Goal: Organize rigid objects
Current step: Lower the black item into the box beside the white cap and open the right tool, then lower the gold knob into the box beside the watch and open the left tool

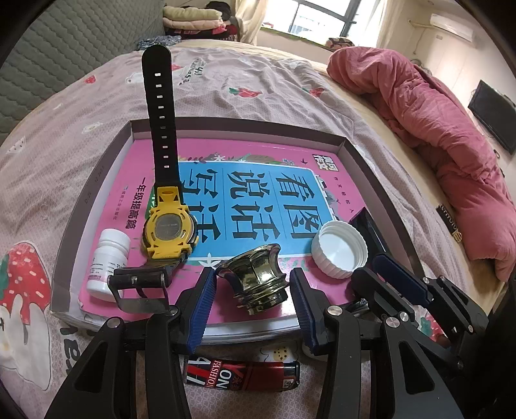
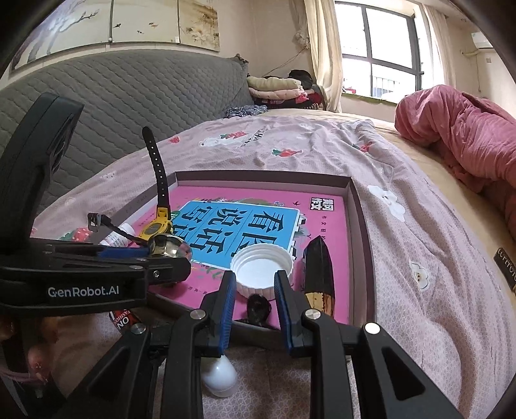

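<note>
The left wrist view sits low and close at the near edge of the tray (image 1: 96,180), looking along the left tongs (image 1: 251,290) across the book (image 1: 290,161) toward the window (image 1: 322,16). The right wrist view looks the same way from a little further back and to the right, along the right tongs (image 2: 253,290), with the left tongs (image 2: 180,254) entering from its left side. Both share the tray (image 2: 361,225), book (image 2: 258,199), watch (image 1: 169,225) (image 2: 154,227), white cap (image 1: 338,251) (image 2: 262,270), gold knob (image 1: 258,274) (image 2: 169,246) and the bed (image 1: 258,80) (image 2: 290,145).
</note>
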A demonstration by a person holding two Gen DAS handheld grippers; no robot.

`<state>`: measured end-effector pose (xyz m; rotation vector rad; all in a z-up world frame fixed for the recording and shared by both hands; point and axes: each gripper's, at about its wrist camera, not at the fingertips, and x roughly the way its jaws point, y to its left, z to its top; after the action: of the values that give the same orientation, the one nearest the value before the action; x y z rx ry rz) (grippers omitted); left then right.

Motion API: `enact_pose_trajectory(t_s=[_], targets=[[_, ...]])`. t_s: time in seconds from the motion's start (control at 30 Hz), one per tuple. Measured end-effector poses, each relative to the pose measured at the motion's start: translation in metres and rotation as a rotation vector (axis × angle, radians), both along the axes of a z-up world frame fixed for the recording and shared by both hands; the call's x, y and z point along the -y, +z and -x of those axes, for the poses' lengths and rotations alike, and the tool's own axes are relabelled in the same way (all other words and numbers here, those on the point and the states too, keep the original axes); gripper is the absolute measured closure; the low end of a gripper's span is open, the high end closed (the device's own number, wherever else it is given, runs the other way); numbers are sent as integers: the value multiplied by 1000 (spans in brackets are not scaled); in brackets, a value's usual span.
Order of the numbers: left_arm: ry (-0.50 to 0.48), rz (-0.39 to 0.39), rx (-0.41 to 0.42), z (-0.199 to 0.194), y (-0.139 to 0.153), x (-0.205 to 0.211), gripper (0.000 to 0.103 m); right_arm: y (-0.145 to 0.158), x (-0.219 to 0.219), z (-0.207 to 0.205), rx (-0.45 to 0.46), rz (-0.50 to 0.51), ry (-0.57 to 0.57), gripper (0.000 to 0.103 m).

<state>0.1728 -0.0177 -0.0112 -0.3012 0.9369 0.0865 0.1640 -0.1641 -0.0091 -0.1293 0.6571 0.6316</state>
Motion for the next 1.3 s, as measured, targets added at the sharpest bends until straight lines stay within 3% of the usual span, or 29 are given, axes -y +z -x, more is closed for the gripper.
enact_pose_trajectory(t_s=[0.33,0.67,1.3], targets=[[1,-2,-1,0,0,0,55,6,14,-2,-13,-75,-23,76],[18,-10,-21,-3,0,-2,55,10,23,-5,2,-88,-70,69],[103,-38,-34,12,4,-18,52,13,27,-7,3,-110,-94,68]])
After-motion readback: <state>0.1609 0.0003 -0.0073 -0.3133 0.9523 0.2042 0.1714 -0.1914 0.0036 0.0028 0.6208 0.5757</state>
